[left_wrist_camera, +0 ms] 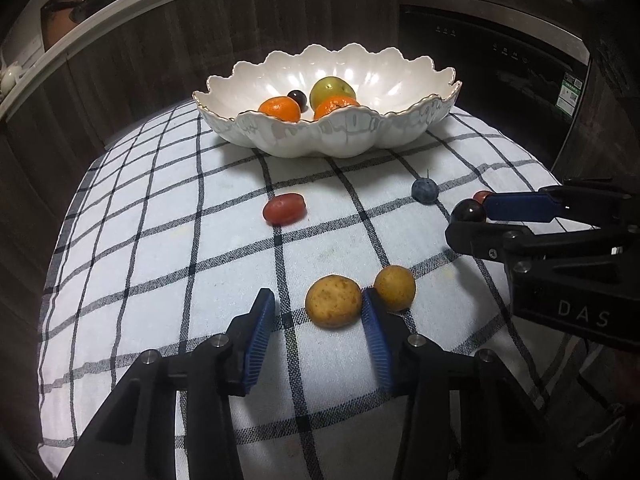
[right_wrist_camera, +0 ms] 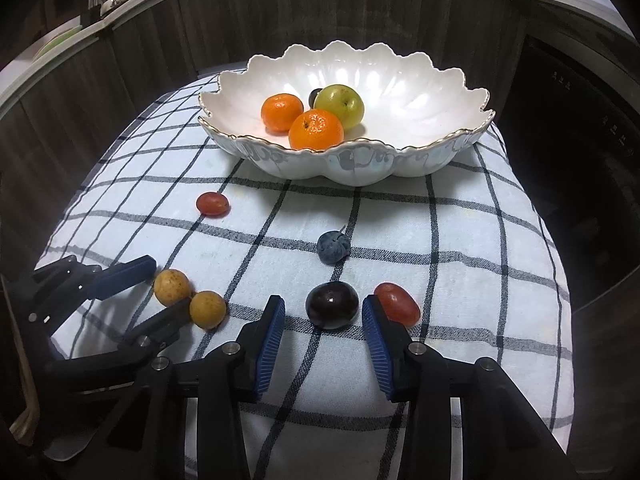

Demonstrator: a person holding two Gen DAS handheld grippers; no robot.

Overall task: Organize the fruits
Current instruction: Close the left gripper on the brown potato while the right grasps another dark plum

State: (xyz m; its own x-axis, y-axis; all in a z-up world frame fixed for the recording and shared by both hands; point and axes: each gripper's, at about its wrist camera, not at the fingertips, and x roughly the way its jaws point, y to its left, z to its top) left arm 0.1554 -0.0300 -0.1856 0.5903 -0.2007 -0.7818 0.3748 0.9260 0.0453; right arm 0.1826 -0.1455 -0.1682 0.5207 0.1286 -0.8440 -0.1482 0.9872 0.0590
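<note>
Partly hidden items are noted first: the dark grape (right_wrist_camera: 313, 97) in the bowl is mostly covered by the green apple (right_wrist_camera: 340, 105), and the red grape (left_wrist_camera: 481, 196) by the right gripper is nearly blocked in the left wrist view. Counter edges under the checked cloth (right_wrist_camera: 460, 248) are not seen, and shelf clutter behind is too blurred to name.

The left gripper (left_wrist_camera: 318, 312) is seen with fingers (left_wrist_camera: 262, 332) partly open around a tan speckled fruit (left_wrist_camera: 333, 301). The right-hand finger seems to touch that fruit and is wedged between it and a second tan fruit (left_wrist_camera: 395, 288); the other finger is clearly apart from it. No firm grip is shown, so it is read as released.

The right gripper (right_wrist_camera: 323, 320) is seen with fingers (right_wrist_camera: 272, 336) partly open on either side of a dark plum (right_wrist_camera: 332, 305). Gaps are visible on both sides, so nothing is grasped. A red grape (right_wrist_camera: 398, 304) lies just behind the right-hand finger.

Still loose on the cloth are a bluish fruit with a stem (right_wrist_camera: 333, 247) and another red grape (right_wrist_camera: 213, 204), well apart. The white scalloped bowl (right_wrist_camera: 440, 152) with a gold rim is set at the far end, holding two mandarins (right_wrist_camera: 316, 129), the apple and the dark grape.
</note>
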